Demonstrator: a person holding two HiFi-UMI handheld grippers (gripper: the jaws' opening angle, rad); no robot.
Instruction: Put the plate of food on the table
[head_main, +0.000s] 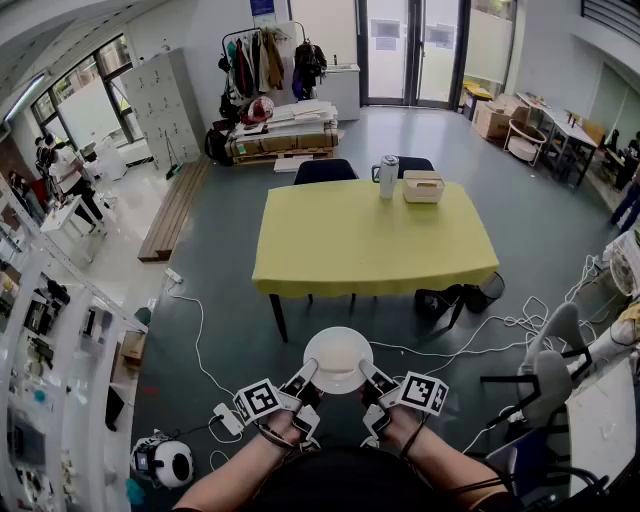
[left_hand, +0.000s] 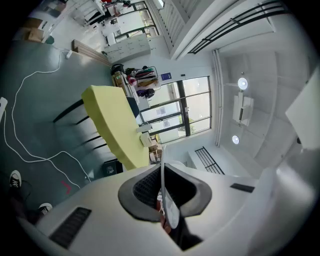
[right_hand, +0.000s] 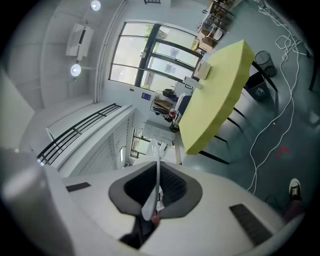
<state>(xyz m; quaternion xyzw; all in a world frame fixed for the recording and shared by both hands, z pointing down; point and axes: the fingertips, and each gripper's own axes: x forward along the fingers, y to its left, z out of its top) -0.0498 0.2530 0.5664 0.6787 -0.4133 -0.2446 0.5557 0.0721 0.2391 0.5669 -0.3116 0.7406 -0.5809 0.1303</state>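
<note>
1. White plate (head_main: 338, 358) — it hangs low and near me over the grey floor, well apart from the yellow table (head_main: 375, 240) farther ahead.
2. Left gripper (head_main: 306, 380) is clamped on the plate's left rim and right gripper (head_main: 374, 380) on its right rim. Each gripper view shows the thin rim edge-on between the dark pads.
3. I cannot make out the food from above.
4. My read on handling: stiff, glossy, likely slippery at the rim, and breakable if dropped. Opposite rim grips suit it, so I'd keep it level and both pinches firm.
5. A jug (head_main: 388, 177) and a tissue box (head_main: 423, 186) stand at the table's far edge — I'd aim for the near half.
</note>
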